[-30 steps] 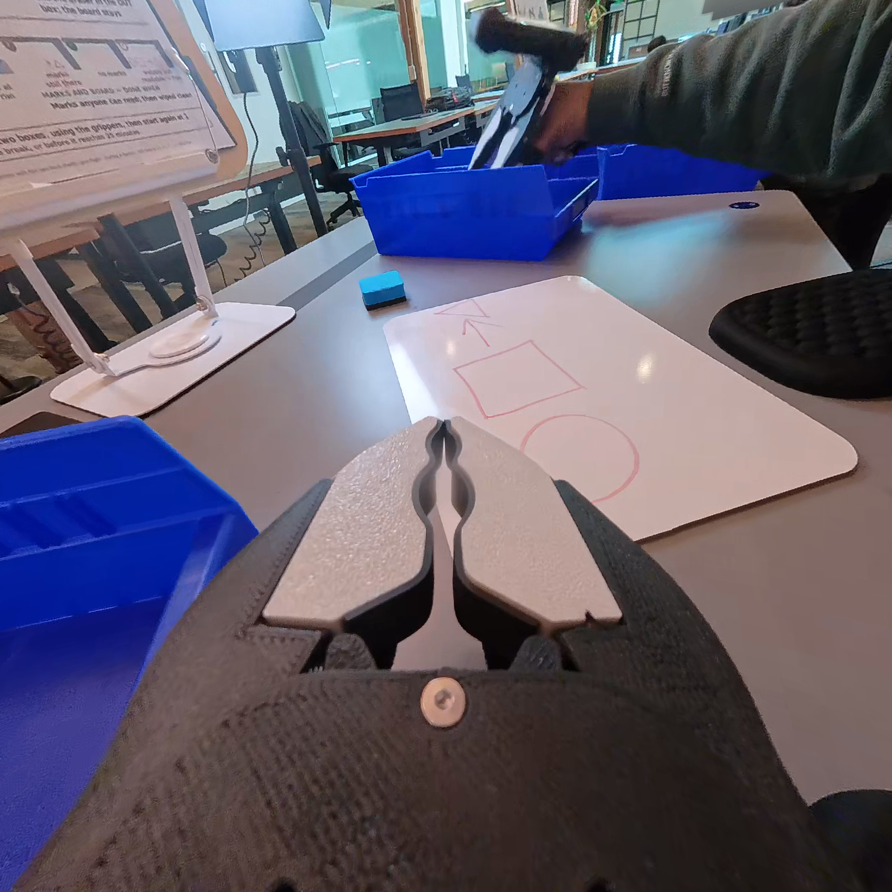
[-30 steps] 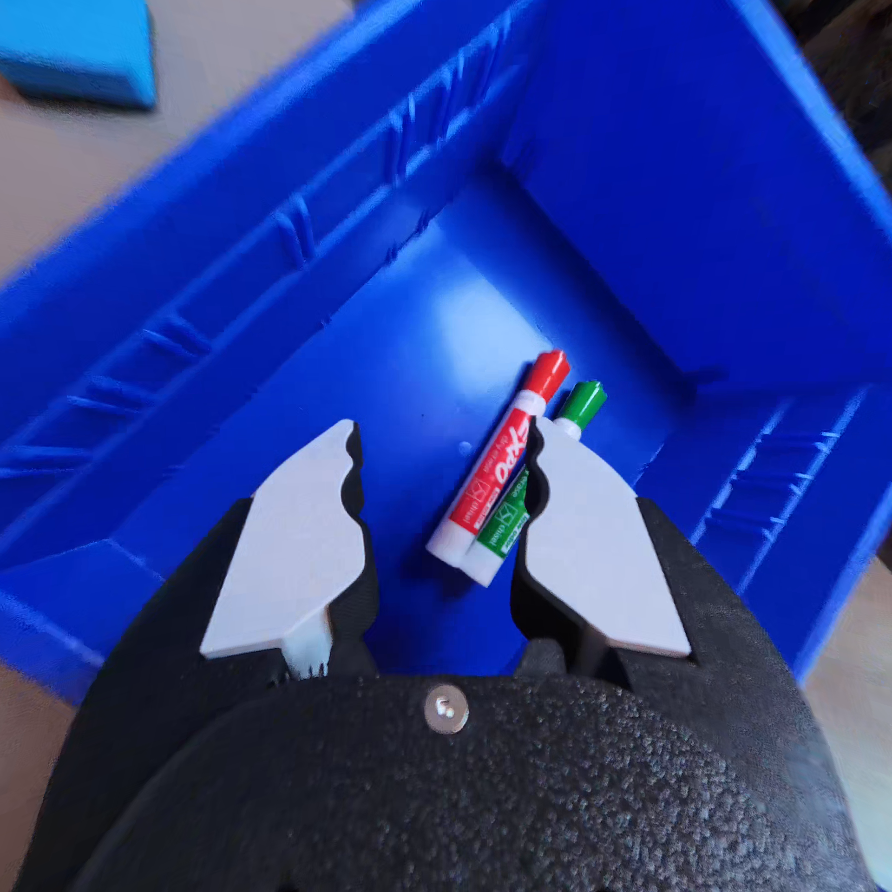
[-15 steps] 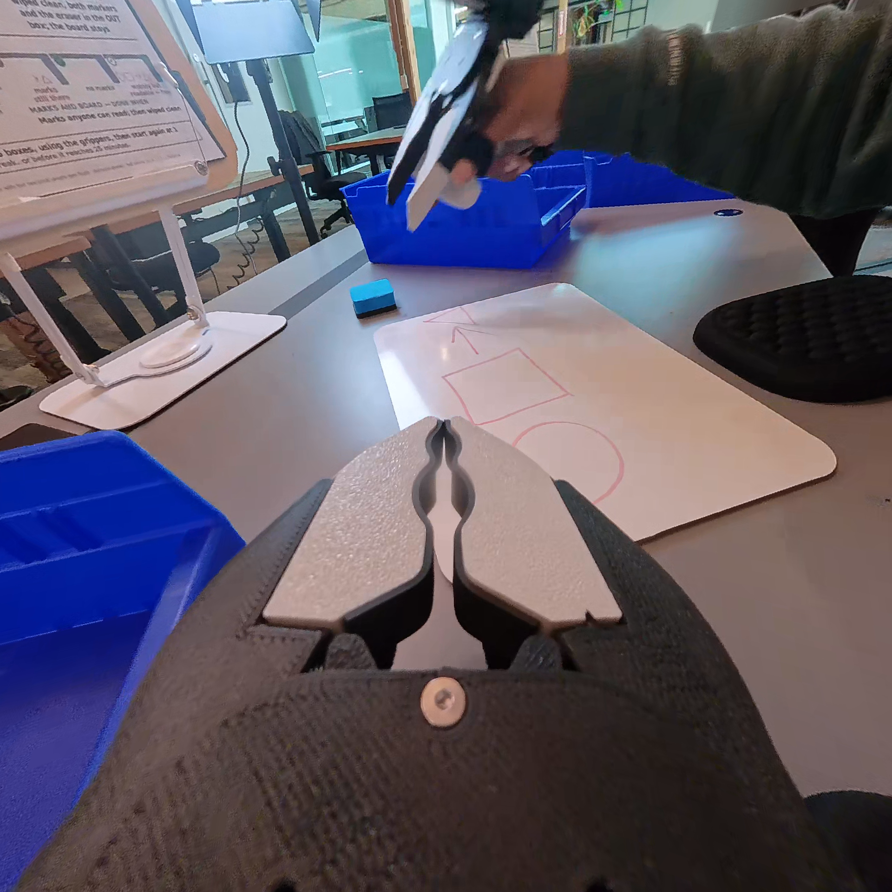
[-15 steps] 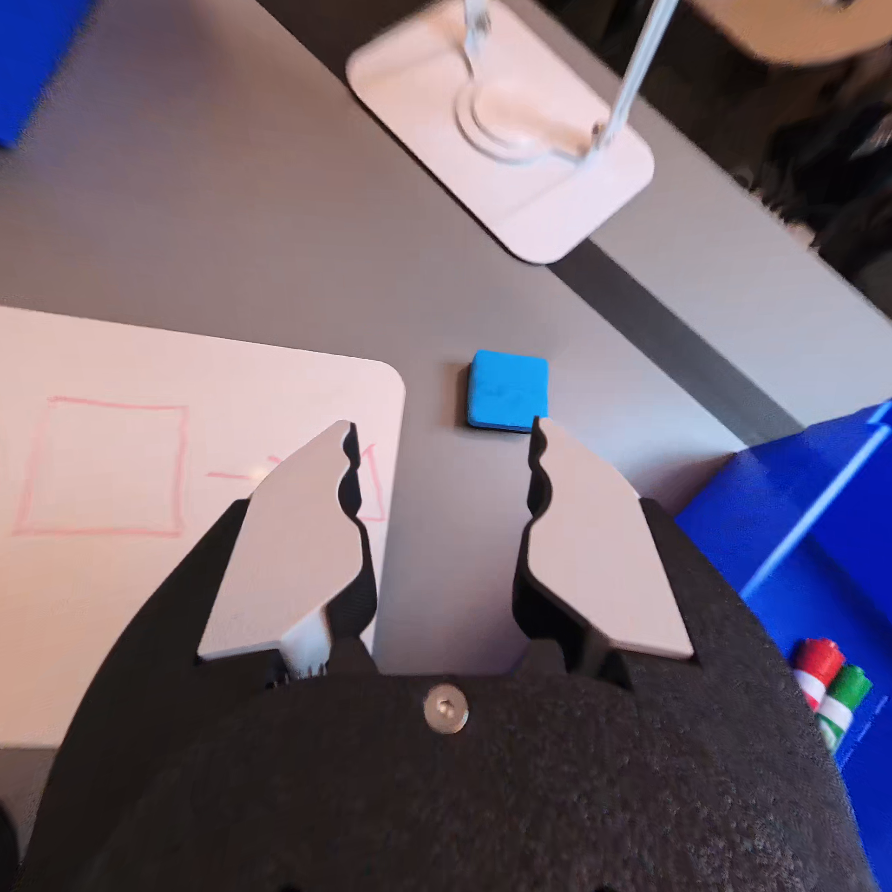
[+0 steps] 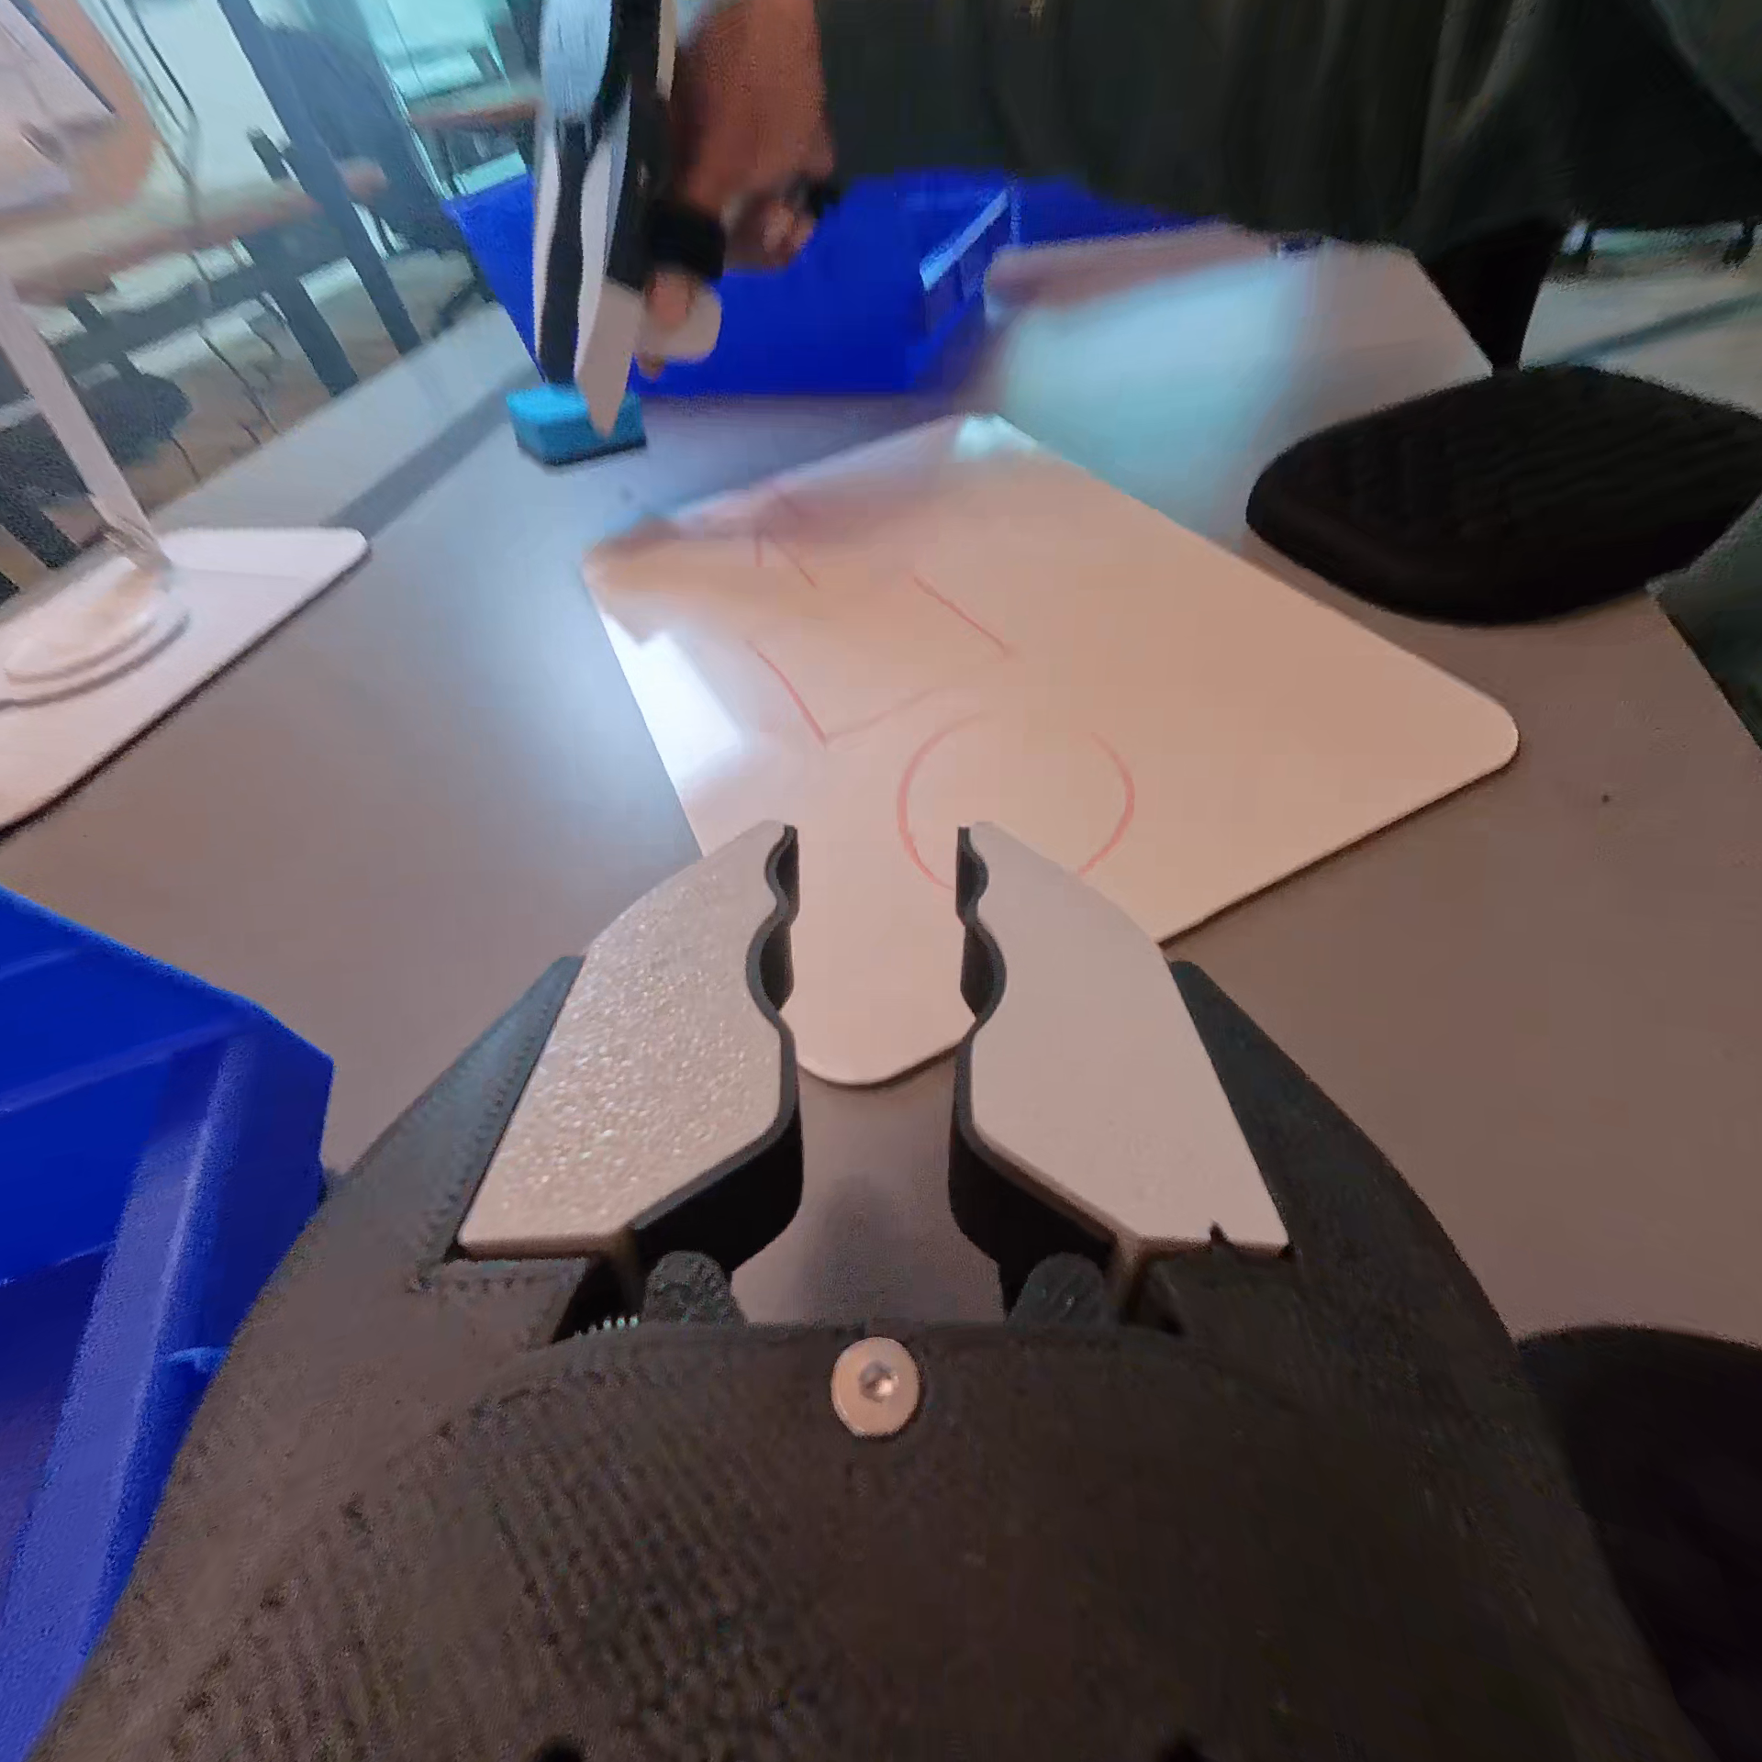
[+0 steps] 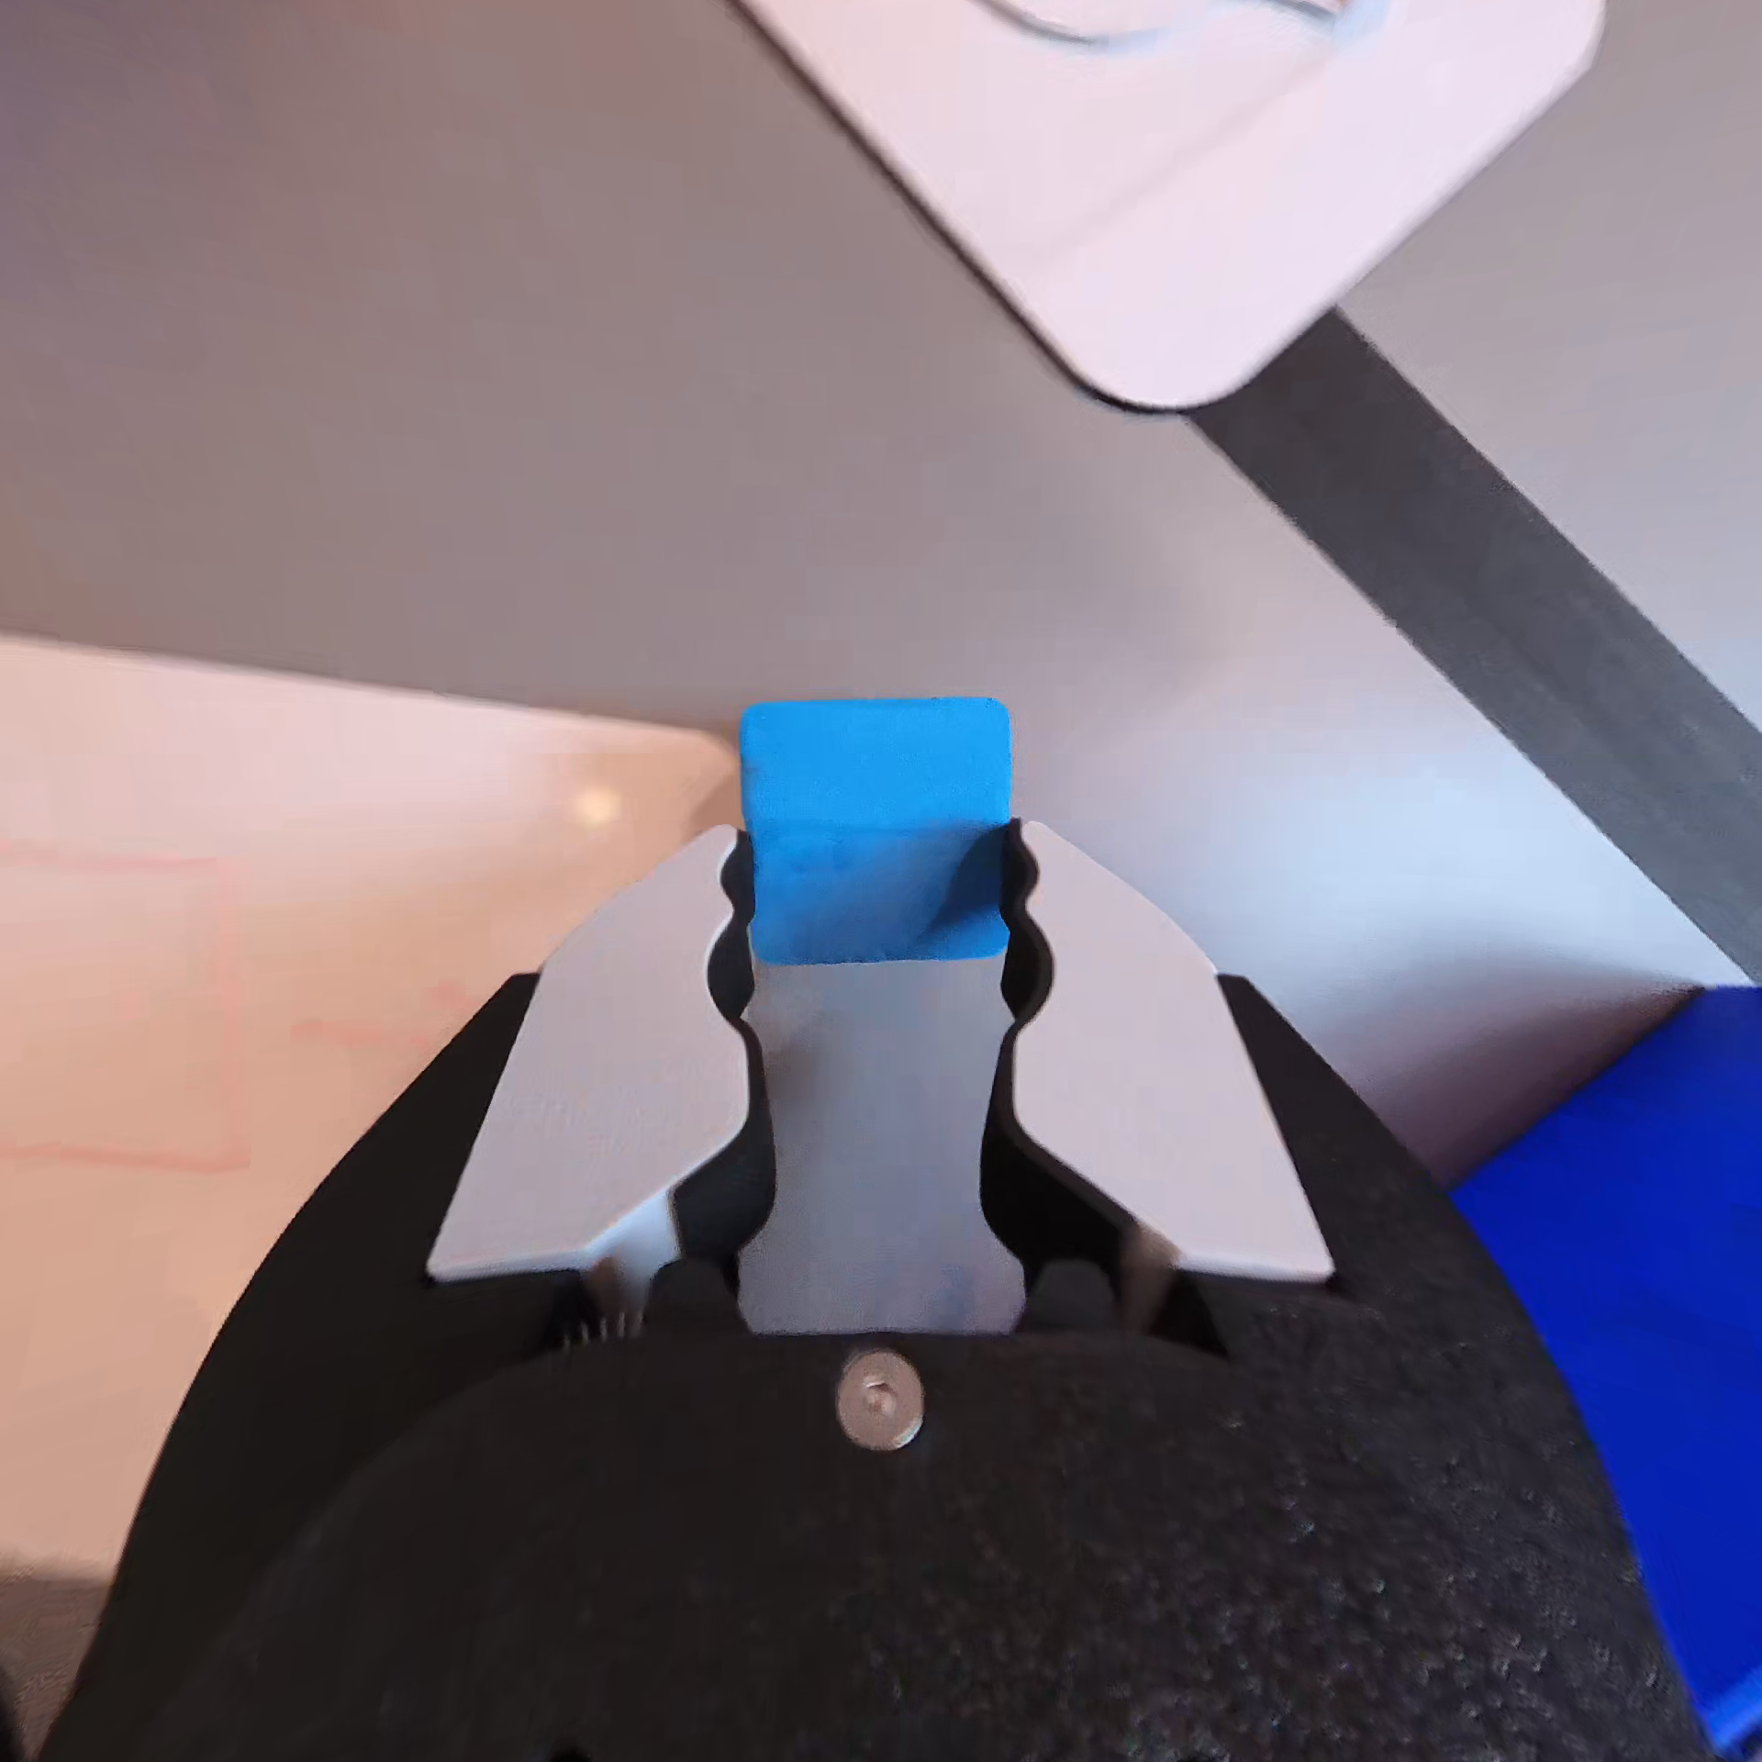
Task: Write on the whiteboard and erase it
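Nearest in the left wrist view, left gripper (image 5: 875, 844): black ribbed body, pale pebbled finger plates with wavy inner edges, fingers apart, nothing between them, hovering over the near corner of the whiteboard (image 5: 1239, 725). Whiteboard is a thin white sheet with rounded corners, lying flat on the smooth grey table (image 5: 381, 782); faint red marker shapes on it, a circle nearest, a square outline beyond, more strokes further back, blurred. Blue plastic bin (image 5: 114, 1144) sits just left of the gripper, ribbed wall. Black textured oval pad (image 5: 1506, 496) lies right of the board, apart from it. White flat stand base (image 5: 191, 610) with thin upright legs sits to the left. Further back, right gripper (image 5: 591, 372) points down onto the blue eraser (image 5: 572, 429), a small foam block just off the board's far corner; a hand (image 5: 753, 133) and dark sleeve (image 5: 1239, 105) behind it, motion-blurred. Second blue bin (image 5: 858, 286) behind the eraser. From the right wrist view, right gripper (image 6: 874, 839) fingertips flank the eraser (image 6: 872, 782) on both sides, edges touching or nearly so; cannot tell whether they are clamped on it. Eraser is square with rounded corners, matte, resting on the table (image 6: 477, 381) just beside the whiteboard (image 6: 286, 858) corner. Stand base (image 6: 1192, 191) lies beyond, blue bin (image 6: 1621, 1335) edge at right.
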